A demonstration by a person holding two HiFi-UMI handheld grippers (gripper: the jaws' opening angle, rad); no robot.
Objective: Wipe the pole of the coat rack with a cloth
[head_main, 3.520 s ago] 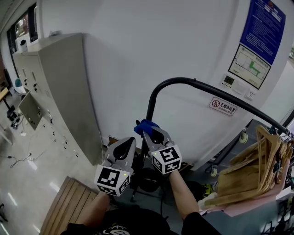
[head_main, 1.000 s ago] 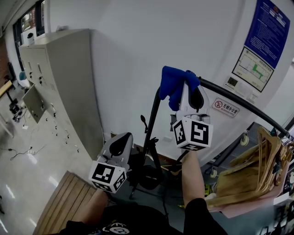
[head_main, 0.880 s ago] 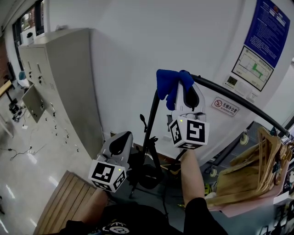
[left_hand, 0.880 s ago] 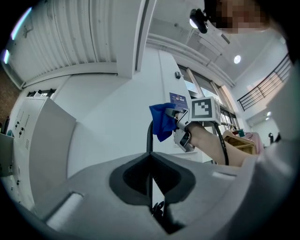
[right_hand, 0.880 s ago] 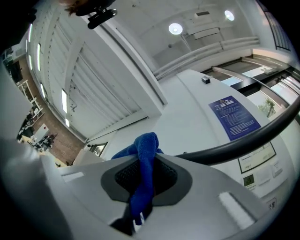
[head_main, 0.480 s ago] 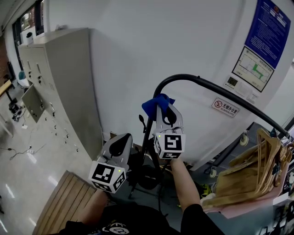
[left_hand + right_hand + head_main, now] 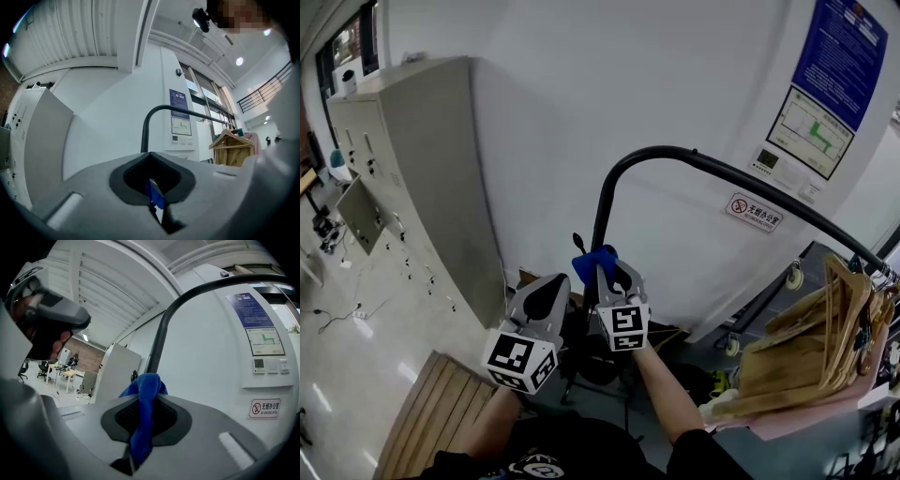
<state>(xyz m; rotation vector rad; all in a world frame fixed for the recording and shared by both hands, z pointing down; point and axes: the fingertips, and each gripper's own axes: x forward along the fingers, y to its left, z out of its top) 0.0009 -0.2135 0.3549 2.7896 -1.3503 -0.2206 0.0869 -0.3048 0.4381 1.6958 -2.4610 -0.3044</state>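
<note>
Now your right gripper (image 7: 605, 272) has its jaws closed on the blue cloth (image 7: 593, 259), which sticks out past the jaw tips as a small bunch. In the right gripper view the cloth runs down through the middle of the jaws, pinched between them. Its top lies just at the lower end of the black pole (image 7: 161, 336), as far as that view shows the pole.

In the head view the cloth sits on the line of the upright part of the pole, low on it. It looks to touch the pole, but you cannot tell this for sure from any view. Higher up, the pole bends over toward 2 o'clock and goes on as a long rail to the wooden hangers (image 7: 825, 337), which hang at about 4 o'clock from the cloth.

Your left gripper (image 7: 551, 286) is just beside the right one, at its 8 o'clock, and apart from the pole. In the left gripper view its jaws stand together with nothing between the tips. Through the opening behind the tips a small piece of the blue cloth shows, and the pole rises at 12 o'clock above them.

A grey cabinet (image 7: 412, 169) stands against the white wall (image 7: 544, 112) at 10 o'clock from the grippers. A blue poster (image 7: 848, 47) is on the wall at 2 o'clock. Some wooden slats (image 7: 427, 422) lie at 7 o'clock, near your left arm.
</note>
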